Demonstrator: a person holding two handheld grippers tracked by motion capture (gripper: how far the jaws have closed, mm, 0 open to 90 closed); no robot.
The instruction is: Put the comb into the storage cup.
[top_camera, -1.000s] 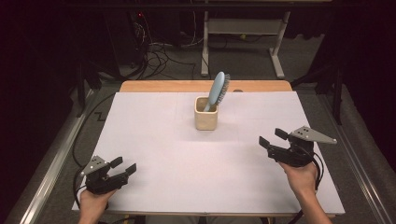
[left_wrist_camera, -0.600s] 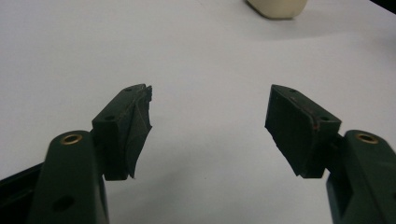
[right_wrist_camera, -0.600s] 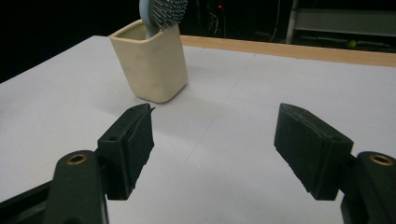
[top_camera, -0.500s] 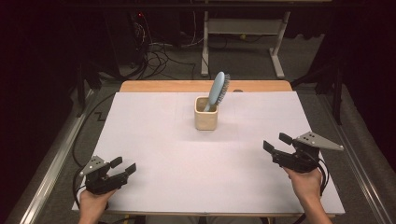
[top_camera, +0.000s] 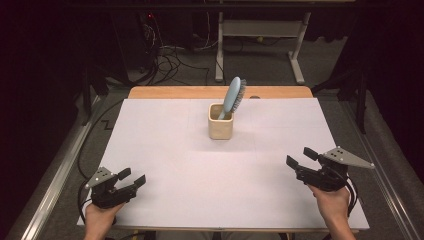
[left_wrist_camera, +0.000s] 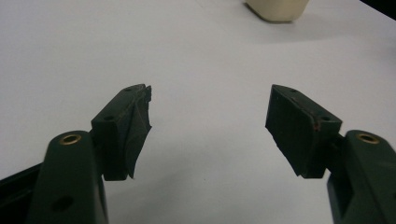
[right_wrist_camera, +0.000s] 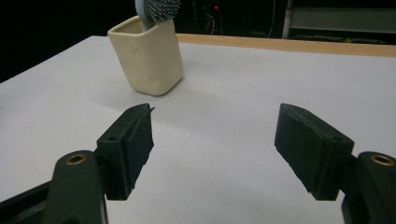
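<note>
Hairbrush (top_camera: 233, 96) is standing in the cream cup (top_camera: 220, 121) at upper centre of the white surface (top_camera: 165, 130). Left claw (top_camera: 132, 179) and right claw (top_camera: 300, 157) are resting released (nothing held), probably awaiting an approach.

**A dark lab with one lit test surface**

I am working in what looks like a lab or recording room. My surface (top_camera: 165, 150) is covered in plain white sheet over a wooden top (top_camera: 220, 92), lit brightly while everything around stays black. Behind it, loose cables (top_camera: 175, 57) sprawl over a grey floor (top_camera: 265, 65) beside a metal frame (top_camera: 260, 30). A small red light (top_camera: 149, 15) glows among dark equipment at the back.
</note>
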